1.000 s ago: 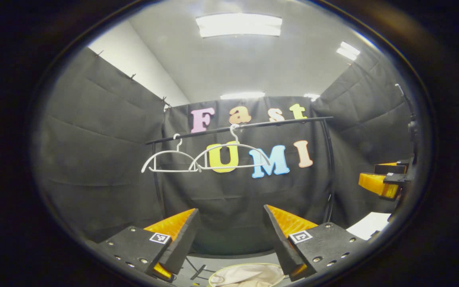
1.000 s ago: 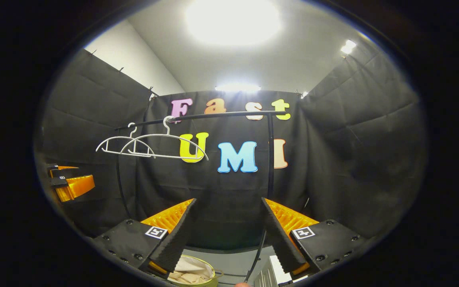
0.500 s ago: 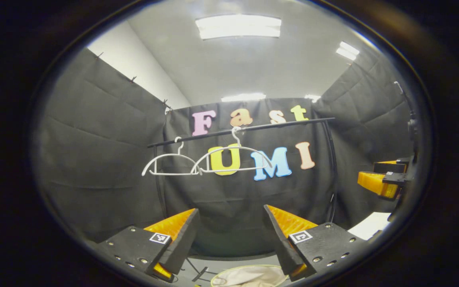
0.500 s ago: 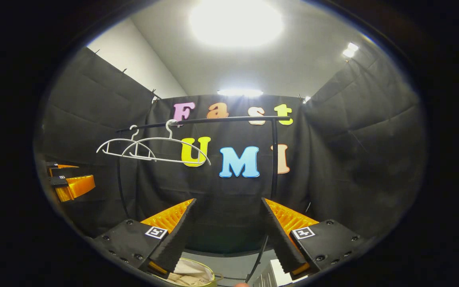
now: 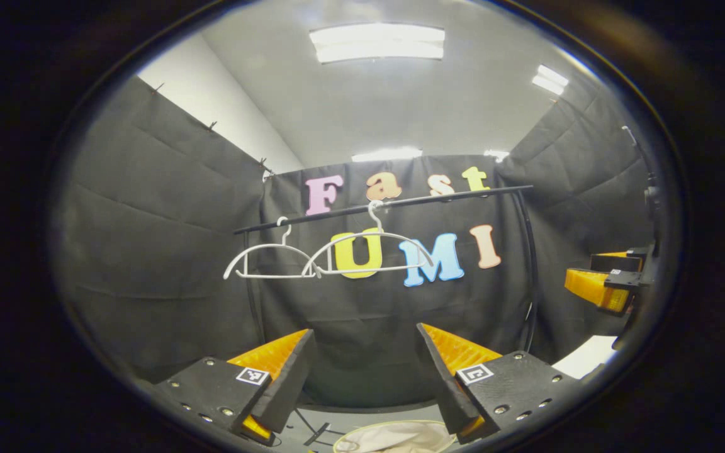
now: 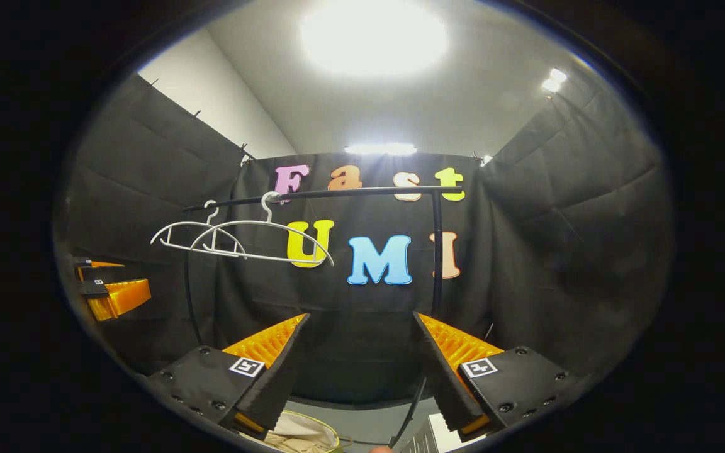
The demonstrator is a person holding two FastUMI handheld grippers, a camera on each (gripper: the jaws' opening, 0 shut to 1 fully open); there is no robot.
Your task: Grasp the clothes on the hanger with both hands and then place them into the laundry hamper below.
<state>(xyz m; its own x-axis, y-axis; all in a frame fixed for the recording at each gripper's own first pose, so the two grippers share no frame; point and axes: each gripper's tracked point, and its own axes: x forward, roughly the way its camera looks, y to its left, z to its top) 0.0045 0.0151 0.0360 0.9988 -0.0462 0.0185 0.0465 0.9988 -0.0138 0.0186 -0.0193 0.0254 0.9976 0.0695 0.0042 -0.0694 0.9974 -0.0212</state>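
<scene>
Two bare white hangers (image 5: 328,255) hang side by side on a black rail (image 5: 400,201); the hangers (image 6: 236,236) carry no clothes. Low down, a round laundry hamper (image 5: 394,435) holds pale cream cloth; its green-rimmed edge (image 6: 303,434) sits under my right gripper's left finger. My left gripper (image 5: 362,371) is open, with nothing between its fingers, well back from the rail. My right gripper (image 6: 359,368) is open too and holds nothing. Each gripper appears at the edge of the other's view, the right gripper (image 5: 601,286) and the left gripper (image 6: 114,292).
The rail stands on black uprights (image 6: 437,251) in front of the cloth wall. A white flat object (image 5: 583,355) lies low at the right. A black foot piece (image 5: 318,433) of the stand rests on the grey floor beside the hamper.
Both views have tilted slightly upward, so the rail and hangers sit a little lower in frame. Both grippers stay open and hold nothing.
</scene>
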